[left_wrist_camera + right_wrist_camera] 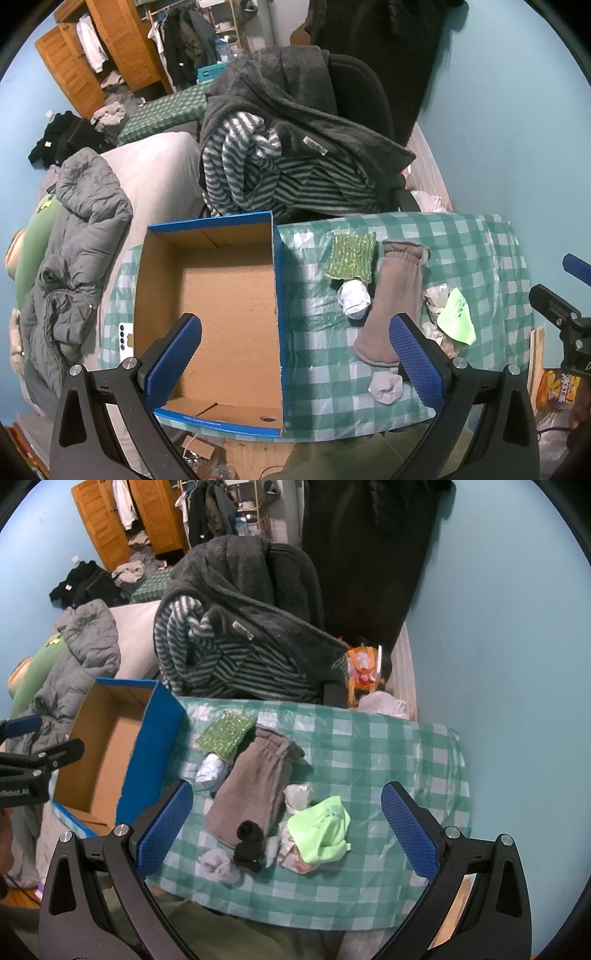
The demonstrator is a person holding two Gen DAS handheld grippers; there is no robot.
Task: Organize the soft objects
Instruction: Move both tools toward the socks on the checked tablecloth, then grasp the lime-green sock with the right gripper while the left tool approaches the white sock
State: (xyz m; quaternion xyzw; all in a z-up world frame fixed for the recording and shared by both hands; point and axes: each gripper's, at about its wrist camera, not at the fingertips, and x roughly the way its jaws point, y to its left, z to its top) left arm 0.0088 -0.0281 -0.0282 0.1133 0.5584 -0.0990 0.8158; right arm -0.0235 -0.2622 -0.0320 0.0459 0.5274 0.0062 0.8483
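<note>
Left gripper (295,354): jaws spread wide, nothing between them, hovering above the near edge of the table (332,398), one finger over the cardboard box (221,306), the other over the toe of the brown sock (397,299). Right gripper (286,830): jaws spread wide too, empty, hanging over the cluster of soft items.

Near edge of the table, on the green-checked cloth: a small pale grey sock ball (219,866). Touching it, a black sock ball (249,843), which overlaps the brown sock's toe. Just beside that, a lime-green cloth (319,830) lying on crumpled whitish material (295,856); what that is I cannot tell.

Middle of the surface: the brown sock lies lengthwise, cuff toward the far edge. Against its left side, a crumpled white wad (354,299). Beyond that, touching the wad and near the cuff, a flat green patterned pad (350,260).

Left edge: the box, blue outside, brown inside, open on top, nothing visible in it; it overhangs the table's near-left corner.

Beyond the far edge: a dark chair (295,579) draped with a grey fleece (295,96) and a striped garment (258,173). Left of it, a grey puffer jacket (81,229) on a bed. Farthest back, a wooden wardrobe (96,51).
</note>
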